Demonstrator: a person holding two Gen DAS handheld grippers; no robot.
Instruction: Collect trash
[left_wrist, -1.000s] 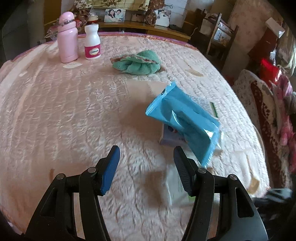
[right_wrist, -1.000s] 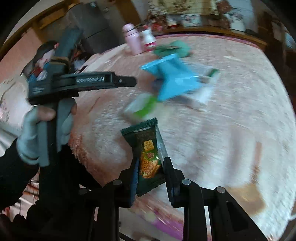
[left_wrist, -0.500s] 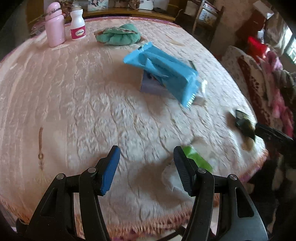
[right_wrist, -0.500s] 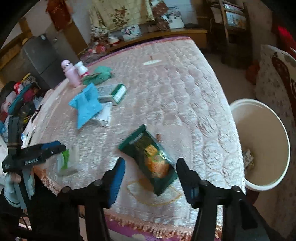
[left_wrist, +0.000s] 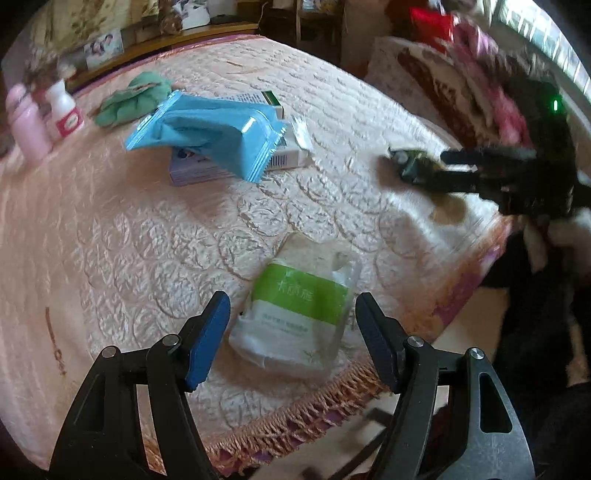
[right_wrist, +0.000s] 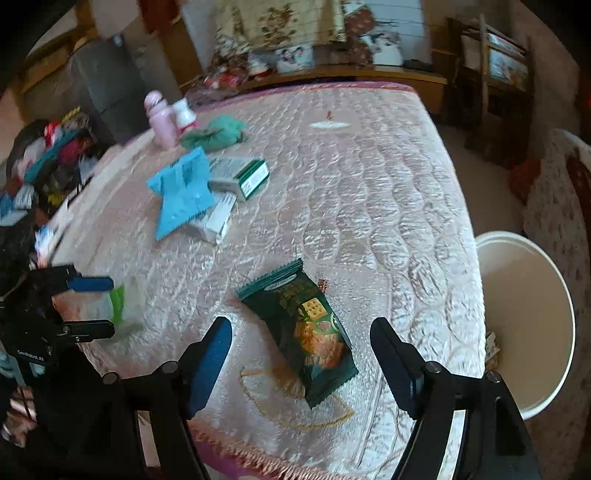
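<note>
Opening over wrappers near the bed's fringed front edge, both grippers stand empty.

Left gripper (left_wrist: 291, 332) jaws are widening around a white-green pouch (left_wrist: 299, 310) by the front edge, pads apart from it. Right gripper (right_wrist: 301, 356) jaws are widening beside the green cracker packet (right_wrist: 306, 332), which a second ago was pinched between them and now lies on the bed (right_wrist: 369, 184). Farther back lies a blue wrapper (right_wrist: 181, 188). Off the right edge, the bin (right_wrist: 524, 325) is partly cut off; the left gripper looks blurred in the right view.

In the left wrist view, the dark green snack packet (left_wrist: 413, 166) at right is smeared by blur, its print unreadable. The cream round plastic bin (right_wrist: 532, 321) is cut off at the right wrist view's right edge, and the pale scrap of litter inside it (right_wrist: 491, 345) is too small to identify.
</note>
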